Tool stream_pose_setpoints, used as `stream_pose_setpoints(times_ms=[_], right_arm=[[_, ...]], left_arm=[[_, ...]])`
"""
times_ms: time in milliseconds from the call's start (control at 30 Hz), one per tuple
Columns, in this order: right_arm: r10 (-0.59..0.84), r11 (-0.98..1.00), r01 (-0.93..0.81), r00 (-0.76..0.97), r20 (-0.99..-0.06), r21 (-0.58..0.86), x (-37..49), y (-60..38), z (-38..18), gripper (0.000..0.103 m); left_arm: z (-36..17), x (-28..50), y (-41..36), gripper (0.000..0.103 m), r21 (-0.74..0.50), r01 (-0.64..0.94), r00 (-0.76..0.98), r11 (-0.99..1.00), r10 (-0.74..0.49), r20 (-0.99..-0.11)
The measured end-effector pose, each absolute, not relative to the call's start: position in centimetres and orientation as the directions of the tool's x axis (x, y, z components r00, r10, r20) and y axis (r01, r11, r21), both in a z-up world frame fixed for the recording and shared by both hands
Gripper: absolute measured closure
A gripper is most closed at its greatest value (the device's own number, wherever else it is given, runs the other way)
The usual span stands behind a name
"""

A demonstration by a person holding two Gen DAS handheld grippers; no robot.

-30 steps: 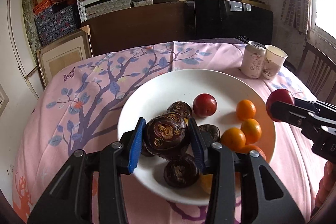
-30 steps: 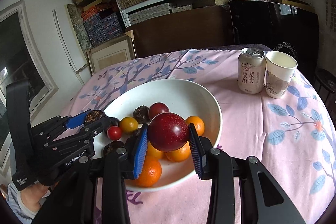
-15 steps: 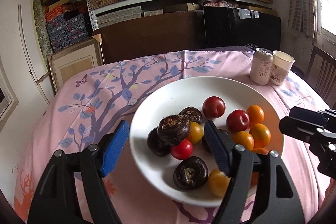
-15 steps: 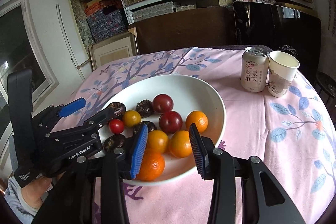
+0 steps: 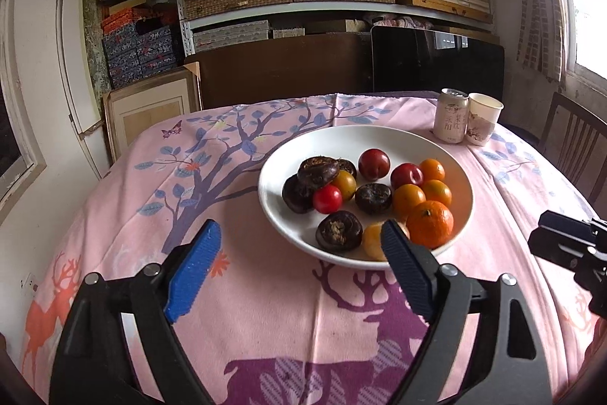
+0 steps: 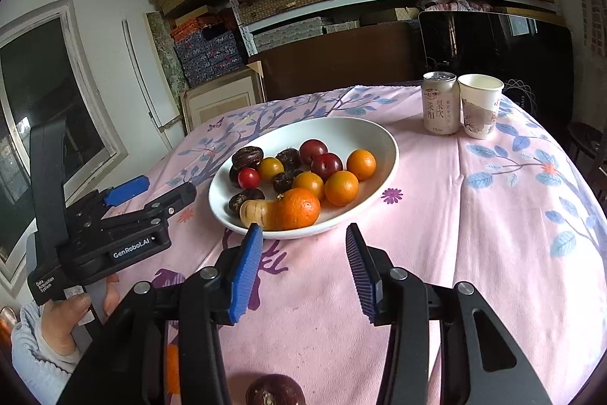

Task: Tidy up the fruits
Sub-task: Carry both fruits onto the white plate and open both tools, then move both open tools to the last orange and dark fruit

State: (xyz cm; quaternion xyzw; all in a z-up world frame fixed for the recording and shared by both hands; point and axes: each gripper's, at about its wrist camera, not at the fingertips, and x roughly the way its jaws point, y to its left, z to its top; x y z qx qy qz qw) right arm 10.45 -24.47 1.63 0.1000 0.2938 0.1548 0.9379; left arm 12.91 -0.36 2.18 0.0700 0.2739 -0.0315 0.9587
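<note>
Table under pink printed cloth (image 6: pixel 474 215), white plate (image 6: pixel 379 135), drink can (image 6: pixel 440 105), paper cup (image 6: pixel 480 107) touching it

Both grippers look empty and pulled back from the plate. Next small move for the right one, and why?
Probably ease the right gripper back and down toward the dark fruit on the cloth near the frame's bottom edge: its jaws, just opening, hold nothing, and that fruit lies off the plate.

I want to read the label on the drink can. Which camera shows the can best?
The right wrist view: the can stands larger and nearer there, beside the paper cup, with its printed characters facing the camera. The left wrist view shows the same can smaller and farther back, its print harder to read.
</note>
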Motion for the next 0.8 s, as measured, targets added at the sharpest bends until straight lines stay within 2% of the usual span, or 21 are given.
stream_pose_setpoints(times_ms=[433, 500, 533, 733, 800], right_arm=[[0.345, 0.926, -0.199, 0.791, -0.506, 0.320, 6.1, -27.2, -0.1, 0.051], [0.351, 0.924, -0.203, 0.786, -0.509, 0.323, 5.4, -27.3, -0.4, 0.050], [0.355, 0.923, -0.207, 0.782, -0.513, 0.324, 5.0, -27.4, -0.5, 0.050], [0.404, 0.910, -0.254, 0.717, -0.568, 0.328, 2.9, -26.9, -1.3, 0.039], [0.394, 0.919, -0.269, 0.666, -0.633, 0.288, 2.6, -25.9, -2.2, 0.039]], left_arm=[[0.5, 4.5, 0.9, 0.015, 0.094, 0.139, 0.852, 0.986, -0.070, -0.519], [0.4, 3.2, 0.7, 0.007, 0.092, 0.161, 0.850, 0.983, -0.091, -0.519], [0.3, 2.6, 0.5, 0.006, 0.095, 0.176, 0.846, 0.980, -0.101, -0.524], [-0.1, 0.1, -1.0, 0.005, 0.138, 0.252, 0.827, 0.958, -0.139, -0.545], [-0.8, 0.6, -1.4, 0.005, 0.128, 0.287, 0.778, 0.949, -0.154, -0.609]])
